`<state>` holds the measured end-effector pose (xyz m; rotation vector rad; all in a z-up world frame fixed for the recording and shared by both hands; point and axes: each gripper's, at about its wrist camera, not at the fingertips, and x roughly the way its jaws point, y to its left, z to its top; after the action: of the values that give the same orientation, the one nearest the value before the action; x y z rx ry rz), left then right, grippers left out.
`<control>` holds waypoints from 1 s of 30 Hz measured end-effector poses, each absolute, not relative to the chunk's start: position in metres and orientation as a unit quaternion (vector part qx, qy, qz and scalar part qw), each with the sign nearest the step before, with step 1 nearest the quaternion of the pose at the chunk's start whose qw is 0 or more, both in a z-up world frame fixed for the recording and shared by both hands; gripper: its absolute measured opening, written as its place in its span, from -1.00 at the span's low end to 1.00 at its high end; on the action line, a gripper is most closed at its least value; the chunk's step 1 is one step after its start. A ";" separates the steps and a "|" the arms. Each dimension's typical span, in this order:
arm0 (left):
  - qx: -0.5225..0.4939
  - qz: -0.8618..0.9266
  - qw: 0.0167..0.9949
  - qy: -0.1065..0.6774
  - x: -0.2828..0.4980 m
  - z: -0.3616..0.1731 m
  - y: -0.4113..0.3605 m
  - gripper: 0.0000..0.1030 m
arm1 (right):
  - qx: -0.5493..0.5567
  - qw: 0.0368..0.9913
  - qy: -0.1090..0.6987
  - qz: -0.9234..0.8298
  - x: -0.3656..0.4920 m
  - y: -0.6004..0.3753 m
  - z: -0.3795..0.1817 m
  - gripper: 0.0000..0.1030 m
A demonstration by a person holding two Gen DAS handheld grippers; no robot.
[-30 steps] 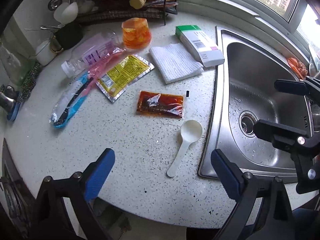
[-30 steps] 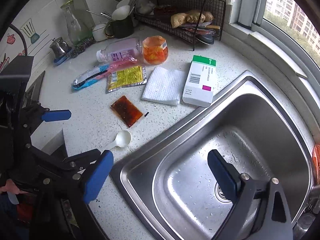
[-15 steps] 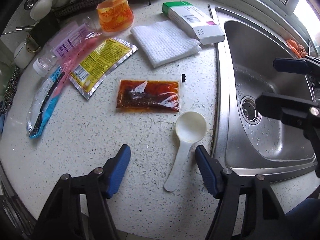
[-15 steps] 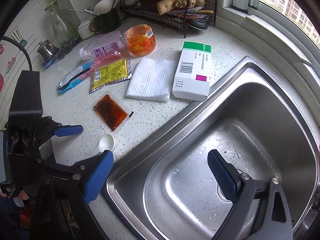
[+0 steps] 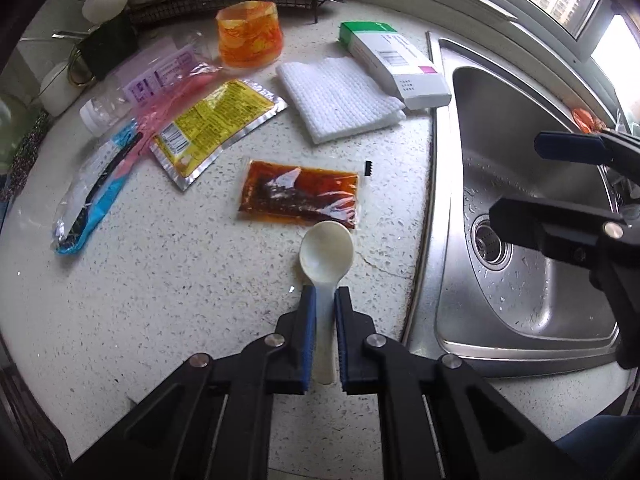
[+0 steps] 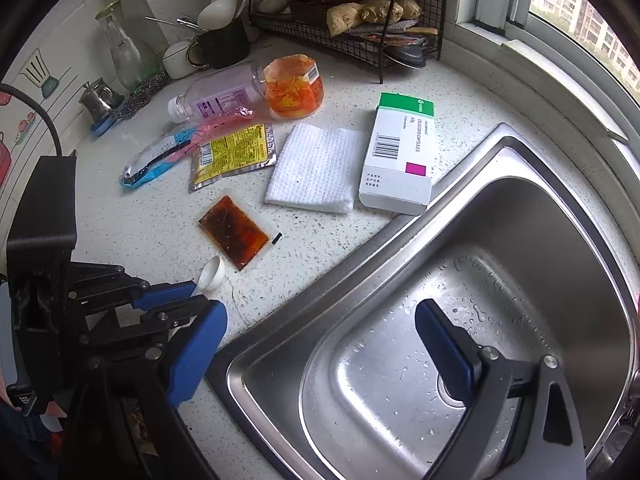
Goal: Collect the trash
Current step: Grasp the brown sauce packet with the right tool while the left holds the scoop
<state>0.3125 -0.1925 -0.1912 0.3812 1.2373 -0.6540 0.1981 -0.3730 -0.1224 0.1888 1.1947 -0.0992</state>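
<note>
A white plastic spoon lies on the speckled counter, bowl away from me, just below a red sauce packet. My left gripper points down at it; its jaws are closing and the blue pads press both sides of the spoon's handle. In the right wrist view the spoon sticks out past the left gripper. My right gripper hangs open over the steel sink, with nothing between its fingers. It also shows at the right of the left wrist view, right gripper.
Further back lie a yellow foil packet, a blue and pink wrapper, an empty bottle, an orange plastic cup, a folded white cloth and a medicine box. A wire rack and utensil cup stand behind.
The left gripper came down toward the counter and its wide-open jaws closed onto the spoon's handle. The right gripper stayed open over the sink.
</note>
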 end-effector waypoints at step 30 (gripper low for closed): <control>0.097 -0.123 0.787 0.597 0.369 -0.187 -0.097 -0.83 | -0.062 0.787 0.606 0.100 0.313 -0.299 -0.190 0.21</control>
<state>0.3686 -0.0975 -0.1866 0.2098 1.2864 -0.2647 0.3126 -0.2993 -0.1903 -0.1331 1.3064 0.2146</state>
